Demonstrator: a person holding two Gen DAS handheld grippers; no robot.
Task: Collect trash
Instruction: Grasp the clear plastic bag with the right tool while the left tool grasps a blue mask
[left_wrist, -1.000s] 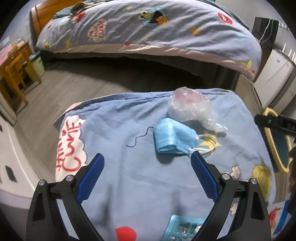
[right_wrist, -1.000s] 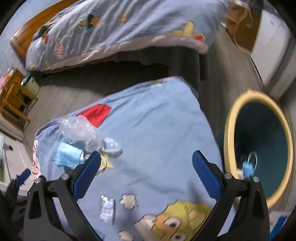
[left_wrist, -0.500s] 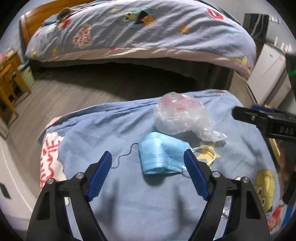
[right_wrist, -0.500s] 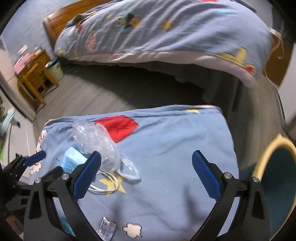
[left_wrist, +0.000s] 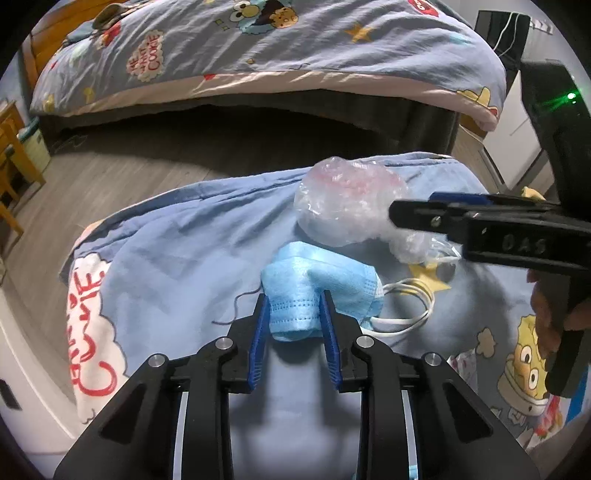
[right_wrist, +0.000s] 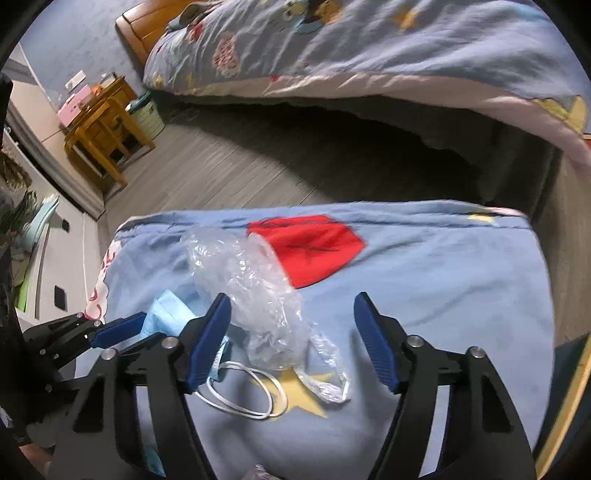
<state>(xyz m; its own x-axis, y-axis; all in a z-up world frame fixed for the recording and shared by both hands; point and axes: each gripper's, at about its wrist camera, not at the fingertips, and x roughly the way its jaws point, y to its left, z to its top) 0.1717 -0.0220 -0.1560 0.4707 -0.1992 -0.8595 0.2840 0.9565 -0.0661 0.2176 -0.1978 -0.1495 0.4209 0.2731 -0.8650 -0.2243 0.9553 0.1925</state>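
Note:
A crumpled blue face mask (left_wrist: 325, 284) with white ear loops (left_wrist: 406, 306) lies on a blue cartoon cloth (left_wrist: 192, 251). My left gripper (left_wrist: 294, 303) is shut on the mask's near edge. A clear crumpled plastic bag (left_wrist: 351, 203) lies just beyond the mask. In the right wrist view the bag (right_wrist: 258, 295) sits between the fingers of my open right gripper (right_wrist: 291, 314), which hovers over it. The mask (right_wrist: 166, 317) shows there at the left, partly hidden by the finger.
A bed with a cartoon quilt (left_wrist: 258, 48) stands behind, across a strip of wood floor (left_wrist: 110, 166). A yellow-rimmed bin edge (right_wrist: 576, 387) shows at far right. A small wrapper (left_wrist: 465, 365) lies on the cloth. Wooden furniture (right_wrist: 103, 129) stands at left.
My left gripper moved forward and closed on the blue mask. My right gripper swung left from the bin to over the plastic bag, still open.

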